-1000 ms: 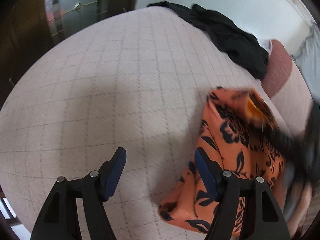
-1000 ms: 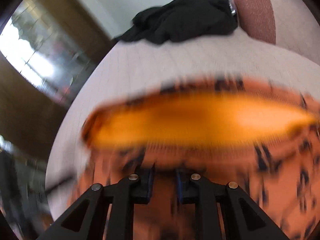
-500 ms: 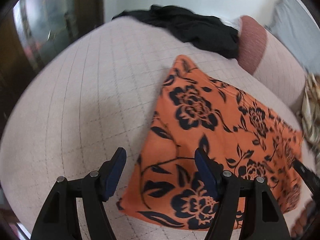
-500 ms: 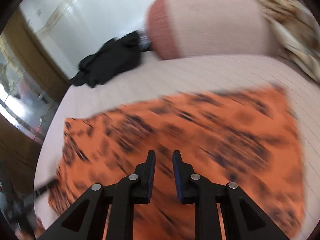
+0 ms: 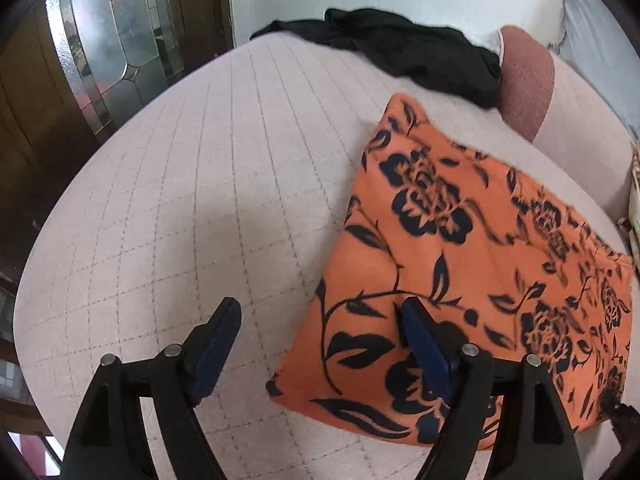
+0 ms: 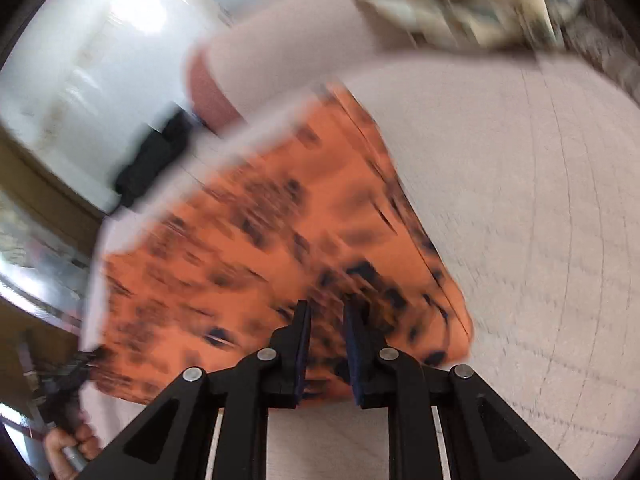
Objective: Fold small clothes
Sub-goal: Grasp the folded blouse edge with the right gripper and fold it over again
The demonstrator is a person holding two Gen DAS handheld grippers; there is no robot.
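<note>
Inspecting an orange floral garment (image 5: 472,264) laid flat on the pale checked bed cover (image 5: 208,208).

My left gripper (image 5: 320,332) hovered above the garment's near corner, its jaws opening, one blue pad over the cloth and nothing clasped. My right gripper (image 6: 326,320) stood over the opposite edge, jaws narrow with a gap between; that view was blurred, so I could not tell whether cloth was pinched. A black garment (image 5: 412,52) lay well apart.

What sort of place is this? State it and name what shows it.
Probably a bedroom at home: a quilted pale bedcover under the orange floral garment, a bolster pillow at the far end, dark clothes dumped on it, and a leaded-glass wooden door beside it.
</note>
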